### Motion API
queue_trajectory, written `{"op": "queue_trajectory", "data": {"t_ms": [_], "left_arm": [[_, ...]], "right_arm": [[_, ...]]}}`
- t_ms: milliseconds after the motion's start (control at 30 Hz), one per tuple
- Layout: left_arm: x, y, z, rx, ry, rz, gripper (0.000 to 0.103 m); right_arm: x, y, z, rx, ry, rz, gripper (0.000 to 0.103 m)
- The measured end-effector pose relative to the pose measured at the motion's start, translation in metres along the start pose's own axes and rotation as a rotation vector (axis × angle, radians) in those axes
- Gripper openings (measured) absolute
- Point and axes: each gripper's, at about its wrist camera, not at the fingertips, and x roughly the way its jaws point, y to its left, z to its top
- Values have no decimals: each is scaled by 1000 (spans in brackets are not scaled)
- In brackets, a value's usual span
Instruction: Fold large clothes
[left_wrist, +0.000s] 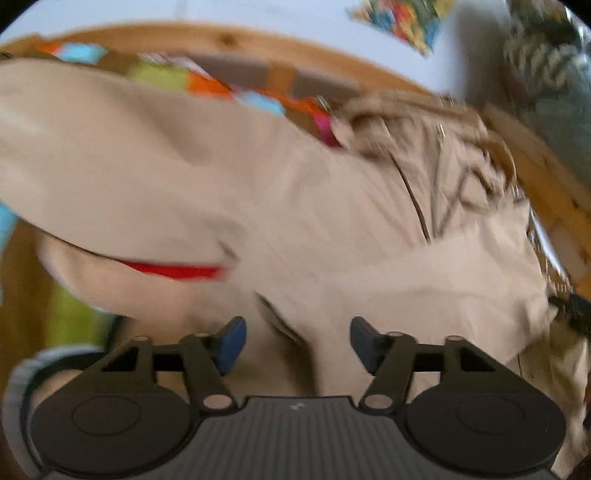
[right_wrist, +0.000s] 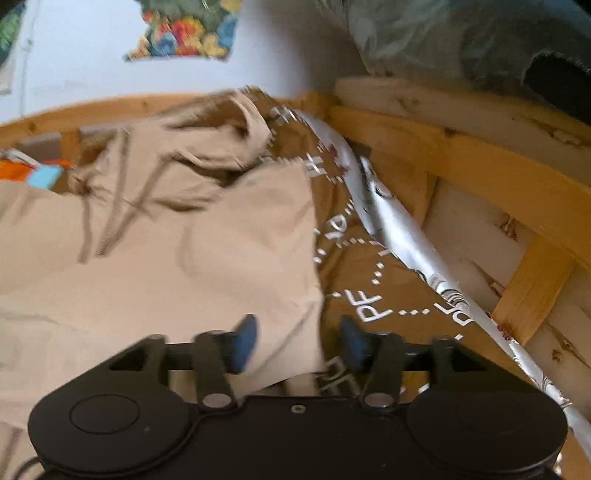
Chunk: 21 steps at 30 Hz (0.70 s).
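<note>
A large beige hooded garment (left_wrist: 280, 206) lies spread over a bed, its hood and drawstrings bunched at the far right (left_wrist: 443, 147). A red strip (left_wrist: 173, 270) shows under a fold at the left. My left gripper (left_wrist: 297, 341) hovers low over the near part of the cloth, its blue pads (left_wrist: 231, 341) apart with nothing pinched between them. In the right wrist view the same garment (right_wrist: 166, 251) fills the left half. My right gripper (right_wrist: 297, 341) is open over the garment's right edge, cloth lying under the gap but not gripped.
A brown bedcover with white lettering (right_wrist: 369, 295) lies under the garment. A wooden bed frame (right_wrist: 480, 173) runs along the right and back. Colourful patchwork fabric (left_wrist: 207, 81) lies behind the garment, and a grey-green blanket (right_wrist: 443, 33) hangs at the upper right.
</note>
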Motion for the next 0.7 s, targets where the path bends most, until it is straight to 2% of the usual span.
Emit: {"op": "queue_trajectory", "data": {"t_ms": [33,100,200,267,333,400,467,500,600,700], "left_arm": [[-14,9,3,-3,-18,13,71],[-46,32,11,-2,-69,75,76],[-87,74,25,-31,-148,256,83],[-108,110,35,-84,-190,390,83],[-123,145,47,-164,-232,457,83],[-132,181,58,-255,-280,486,82],[-138,210,65,-340,-320,474,80],[-140,221,69,-373,-334,456,74],[-137,241,83,-431,-367,413,67],[-124,251,99,-441,-377,438,64]], "right_arm": [[-10,7,-2,-18,-23,15,67],[-28,18,-5,-29,-62,51,79],[-53,38,-12,-12,-92,140,90],[-69,55,-16,2,-98,206,95],[-86,74,-21,8,-95,267,99],[-100,91,-27,7,-94,324,102],[-112,108,-32,-1,-91,373,102],[-117,115,-35,-9,-88,393,102],[-127,135,-44,-44,-69,439,102],[-132,150,-52,-73,-47,466,102]]}}
